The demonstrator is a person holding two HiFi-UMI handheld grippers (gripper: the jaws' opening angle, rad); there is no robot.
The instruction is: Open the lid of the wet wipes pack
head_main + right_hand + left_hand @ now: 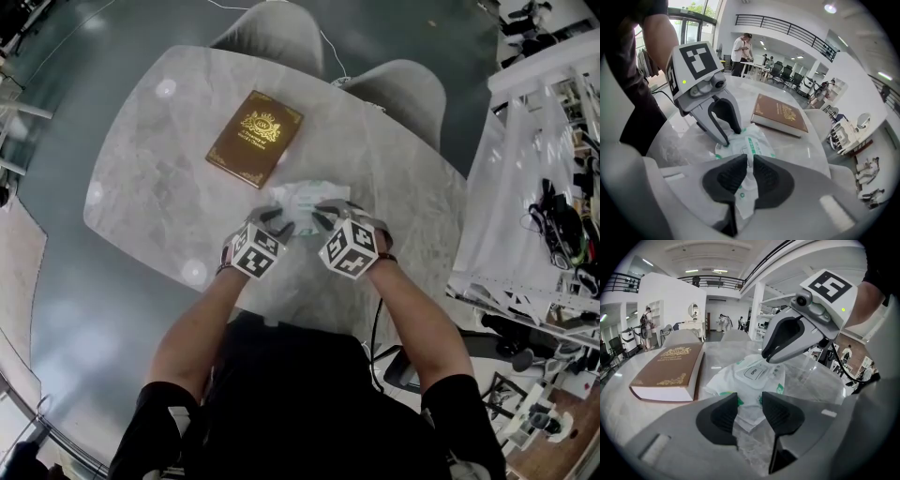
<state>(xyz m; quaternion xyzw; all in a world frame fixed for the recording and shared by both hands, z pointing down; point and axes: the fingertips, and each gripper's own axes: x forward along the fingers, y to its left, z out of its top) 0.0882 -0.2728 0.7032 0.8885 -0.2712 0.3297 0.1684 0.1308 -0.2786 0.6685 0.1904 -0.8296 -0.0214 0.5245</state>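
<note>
**Two grippers meet over wet wipes pack**

Two grippers work opposite ends of the pack (302, 199), which lies flat near the middle of a marble table (169, 187). The right gripper (749, 176) has its fingers nearly pressed together, pinching the white wrapper at its end of the pack. The left gripper (750, 411) has its fingers spread. The pack's other end lies in the gap between them, and their tips are down at that edge, as the right gripper view shows. The lid (753, 372), a flap marked "OPEN", lies flat and closed on top of the pack, between the two grippers. A brown book (255, 138) lies beyond the pack on the left gripper's side, near it but apart. Bare tabletop surrounds the pack on its other sides. Two chairs (394, 89) stand at the table's far edge.
</note>
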